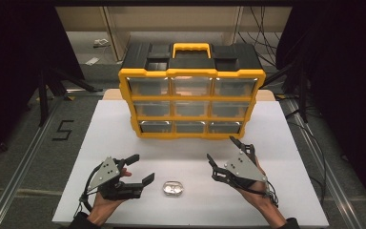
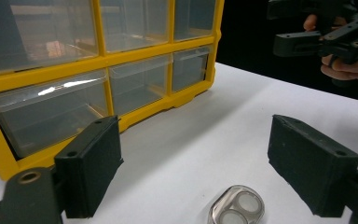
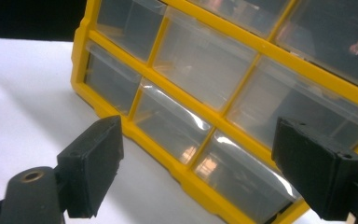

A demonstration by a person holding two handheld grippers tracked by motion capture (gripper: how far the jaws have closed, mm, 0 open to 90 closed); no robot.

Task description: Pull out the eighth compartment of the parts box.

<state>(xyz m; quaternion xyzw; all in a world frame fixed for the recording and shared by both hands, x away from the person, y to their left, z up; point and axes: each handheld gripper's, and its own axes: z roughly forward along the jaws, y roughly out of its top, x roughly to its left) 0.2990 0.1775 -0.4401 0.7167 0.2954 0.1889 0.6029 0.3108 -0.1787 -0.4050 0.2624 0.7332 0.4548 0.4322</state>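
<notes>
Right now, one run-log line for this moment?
left gripper: open, near case | right gripper: open, facing organizer | drawers closed

You have a yellow-framed organiser [image 1: 191, 102] with a black top, a yellow handle [image 1: 191, 49] and clear, colourless drawers [image 2: 51, 109]. Your desk [image 1: 124, 138] is plain white. The small object [image 1: 173, 188] near you is shiny silver-grey and see-through. Both grippers' fingers [image 2: 310, 163] are matt black, under grey plates [image 1: 106, 170].
</notes>
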